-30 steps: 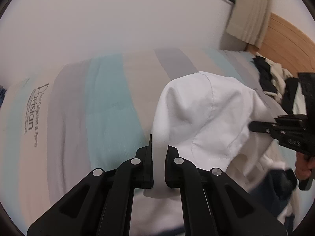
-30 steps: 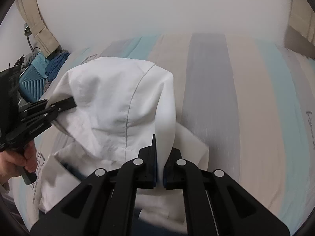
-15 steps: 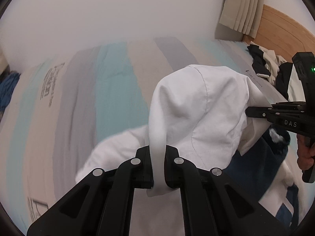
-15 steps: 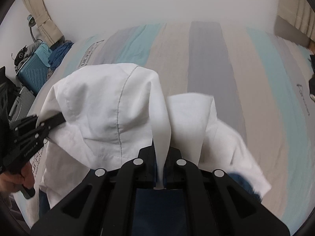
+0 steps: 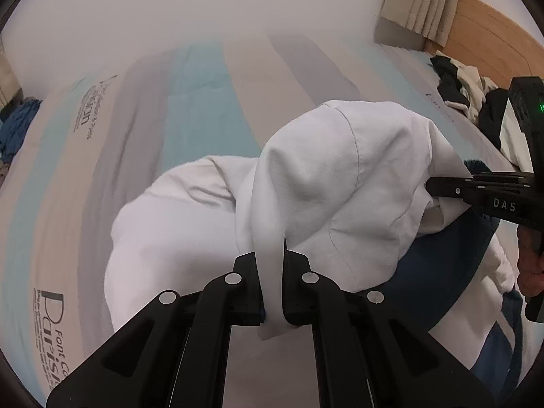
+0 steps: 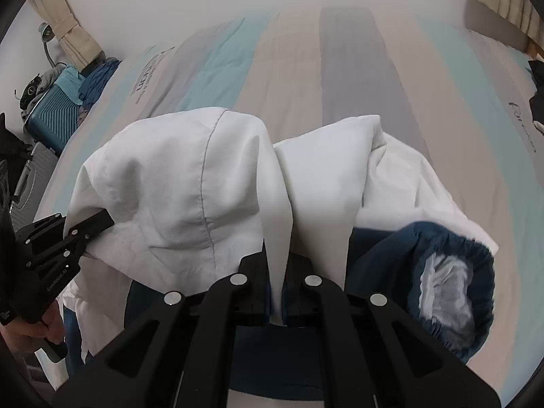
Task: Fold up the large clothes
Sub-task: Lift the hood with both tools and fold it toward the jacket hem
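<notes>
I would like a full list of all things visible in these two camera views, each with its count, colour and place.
garment: one, white and navy, held up over the bed between both claws, the rest lying on the cover
cuff: one, navy with pale lining, lower right in the right view
bed cover: one, striped teal, grey and beige with dark lettering, under the garment
clothes pile: one, black and cream, far right of the bed
headboard: one, wooden, behind that pile
curtains: beige, at the wall
suitcase: one, teal, beside the bed, blue cloth on top
left claw: black, shut on the garment
right claw: black, shut on the garment
hand: one, on the right claw's handle
</notes>
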